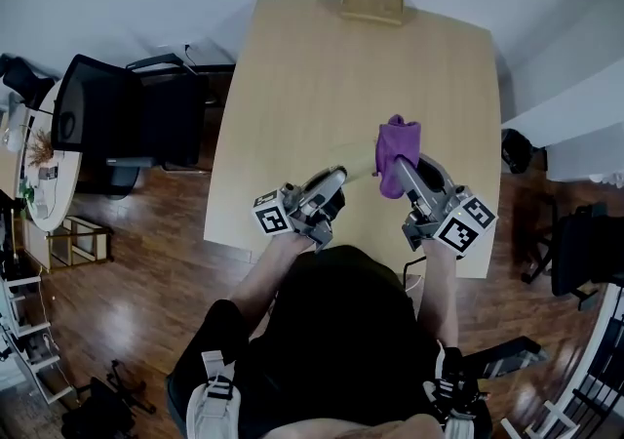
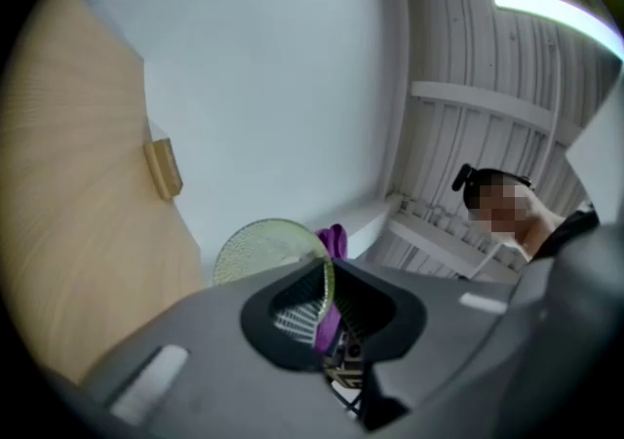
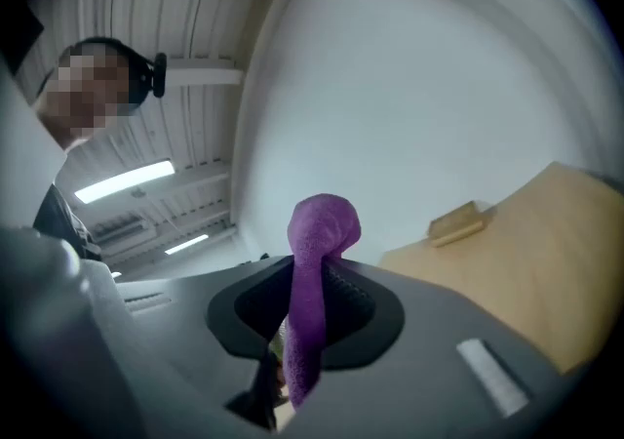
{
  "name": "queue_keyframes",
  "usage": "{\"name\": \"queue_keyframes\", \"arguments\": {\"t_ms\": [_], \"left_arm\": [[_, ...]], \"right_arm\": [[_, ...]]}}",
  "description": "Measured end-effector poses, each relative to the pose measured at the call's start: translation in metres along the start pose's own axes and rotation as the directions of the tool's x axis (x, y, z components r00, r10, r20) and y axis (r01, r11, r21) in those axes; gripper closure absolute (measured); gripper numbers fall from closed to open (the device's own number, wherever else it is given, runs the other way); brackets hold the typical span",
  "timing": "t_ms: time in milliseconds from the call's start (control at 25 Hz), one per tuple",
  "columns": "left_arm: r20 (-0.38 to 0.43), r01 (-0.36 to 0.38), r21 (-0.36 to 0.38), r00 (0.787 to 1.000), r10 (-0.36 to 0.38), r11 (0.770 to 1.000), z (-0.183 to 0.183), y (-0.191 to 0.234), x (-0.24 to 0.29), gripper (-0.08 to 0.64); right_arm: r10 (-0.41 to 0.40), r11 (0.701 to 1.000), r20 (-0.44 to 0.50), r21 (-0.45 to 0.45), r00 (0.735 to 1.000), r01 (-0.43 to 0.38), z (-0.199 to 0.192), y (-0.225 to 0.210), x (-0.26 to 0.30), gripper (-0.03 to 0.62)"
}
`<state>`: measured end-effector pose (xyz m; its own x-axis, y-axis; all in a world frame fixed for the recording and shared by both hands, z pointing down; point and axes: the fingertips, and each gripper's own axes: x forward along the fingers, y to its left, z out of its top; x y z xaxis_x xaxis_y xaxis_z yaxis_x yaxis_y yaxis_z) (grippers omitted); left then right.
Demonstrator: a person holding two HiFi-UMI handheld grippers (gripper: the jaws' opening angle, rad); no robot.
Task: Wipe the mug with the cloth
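Left claw grips the ribbed pale-green glass mug steady so the right claw, pinching the fuzzy purple cloth, can wipe it.

On my feed: light wooden table, small wooden block at its far edge, black office chair on the left, glossy wood floor

Looks like an office or meeting room: a big pale wooden table on dark plank flooring, a black office chair alongside, a cluttered white round side table, plain white walls, strip lights on a slatted ceiling
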<state>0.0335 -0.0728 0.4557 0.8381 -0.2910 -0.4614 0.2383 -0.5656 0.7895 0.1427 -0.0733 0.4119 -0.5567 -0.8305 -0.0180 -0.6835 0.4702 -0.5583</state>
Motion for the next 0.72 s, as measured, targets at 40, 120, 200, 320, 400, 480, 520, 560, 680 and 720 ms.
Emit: {"name": "queue_keyframes", "arguments": {"t_ms": [40, 120, 200, 320, 400, 480, 520, 560, 680, 720], "left_arm": [[-0.009, 0.019, 0.003, 1.000, -0.019, 1.000, -0.001, -0.004, 0.002, 0.517], [-0.031, 0.041, 0.021, 0.999, -0.041, 0.999, -0.002, -0.012, 0.005, 0.515], [-0.050, 0.061, 0.037, 0.997, -0.059, 0.997, -0.003, -0.018, 0.006, 0.513], [-0.050, 0.120, 0.024, 0.992, -0.118, 0.993, -0.002, -0.029, 0.004, 0.513], [-0.066, 0.143, 0.023, 0.988, -0.141, 0.989, -0.006, -0.035, 0.005, 0.511], [-0.074, 0.137, 0.028, 0.988, -0.135, 0.990, -0.007, -0.034, 0.005, 0.511], [-0.062, 0.136, 0.023, 0.989, -0.134, 0.990, -0.005, -0.032, 0.004, 0.511], [-0.044, 0.140, 0.016, 0.989, -0.139, 0.990, -0.001, -0.032, 0.003, 0.515], [-0.025, 0.139, 0.029, 0.990, -0.138, 0.990, 0.006, -0.032, 0.003, 0.517], [-0.029, 0.134, 0.036, 0.991, -0.133, 0.990, 0.007, -0.031, 0.003, 0.517]], "right_arm": [[0.042, 0.999, 0.002, 0.021, 0.999, -0.042, -0.002, 0.006, 0.004, 0.526], [0.074, 0.996, -0.004, 0.044, 0.997, -0.074, -0.009, 0.009, 0.011, 0.526], [0.074, 0.995, -0.001, 0.059, 0.997, -0.074, -0.013, 0.006, 0.012, 0.526], [0.066, 0.991, 0.018, 0.119, 0.998, -0.067, -0.021, -0.012, 0.009, 0.526], [0.053, 0.985, 0.008, 0.166, 0.999, -0.054, -0.033, -0.027, 0.007, 0.526], [0.004, 0.985, -0.037, 0.172, 0.999, 0.003, -0.047, -0.044, 0.004, 0.526], [-0.047, 0.988, -0.078, 0.145, 0.996, 0.058, -0.056, -0.055, 0.002, 0.526], [-0.103, 0.987, -0.113, 0.111, 0.988, 0.115, -0.062, -0.065, -0.001, 0.526], [-0.132, 0.985, -0.062, 0.104, 0.989, 0.138, -0.041, -0.063, -0.011, 0.526], [-0.089, 0.989, -0.013, 0.115, 0.996, 0.090, -0.026, -0.050, -0.012, 0.526]]}}
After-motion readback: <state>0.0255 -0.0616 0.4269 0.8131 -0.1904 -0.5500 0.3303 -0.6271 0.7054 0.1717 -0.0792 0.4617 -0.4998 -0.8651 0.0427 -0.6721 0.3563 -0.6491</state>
